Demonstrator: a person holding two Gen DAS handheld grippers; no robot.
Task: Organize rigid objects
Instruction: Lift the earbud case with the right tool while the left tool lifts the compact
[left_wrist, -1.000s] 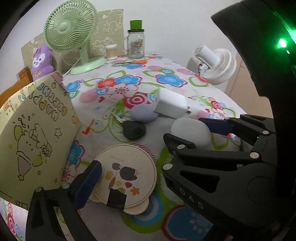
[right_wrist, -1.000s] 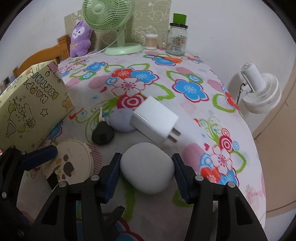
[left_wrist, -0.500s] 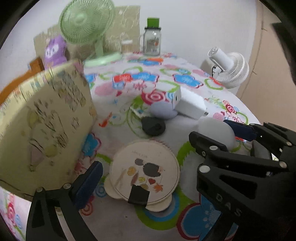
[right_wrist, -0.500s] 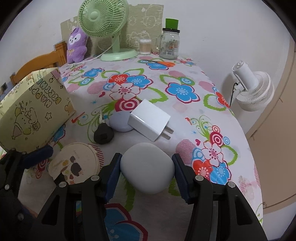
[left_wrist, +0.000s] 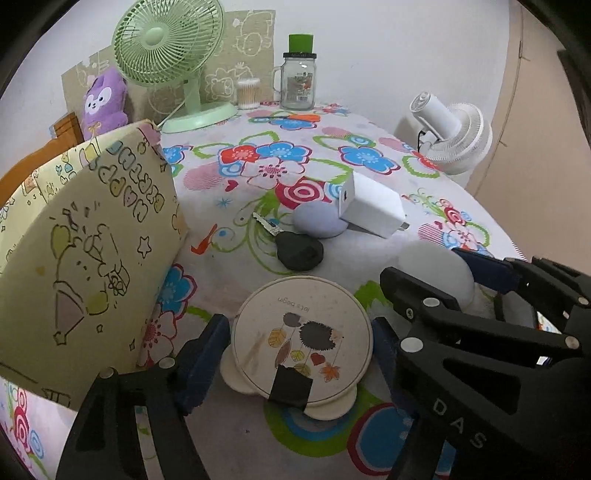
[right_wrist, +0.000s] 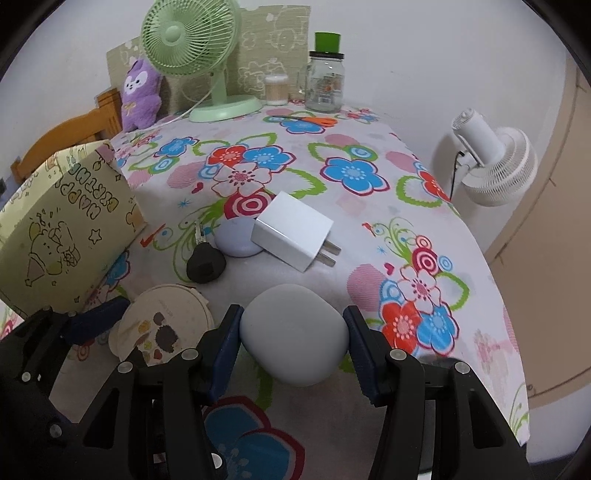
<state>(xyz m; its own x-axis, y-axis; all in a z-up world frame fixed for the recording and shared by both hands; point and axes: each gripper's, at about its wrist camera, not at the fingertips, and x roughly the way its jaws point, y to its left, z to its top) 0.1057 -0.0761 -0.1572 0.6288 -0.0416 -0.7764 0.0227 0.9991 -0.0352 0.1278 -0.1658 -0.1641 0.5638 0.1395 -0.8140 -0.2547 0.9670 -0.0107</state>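
floral tablecloth (right_wrist: 332, 155), green fan (right_wrist: 192, 40), white wall (right_wrist: 424, 55)

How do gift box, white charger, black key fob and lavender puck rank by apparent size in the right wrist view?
Largest to smallest as they look:
1. gift box, though it sits nearer the lens edge, so part of that is nearness
2. white charger
3. lavender puck, partly hidden behind the charger, so unsure
4. black key fob

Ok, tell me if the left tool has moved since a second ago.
Yes. The left tool has drawn in on the round lid: its jaws are closing with the lid between them, where one finger earlier stood clear.
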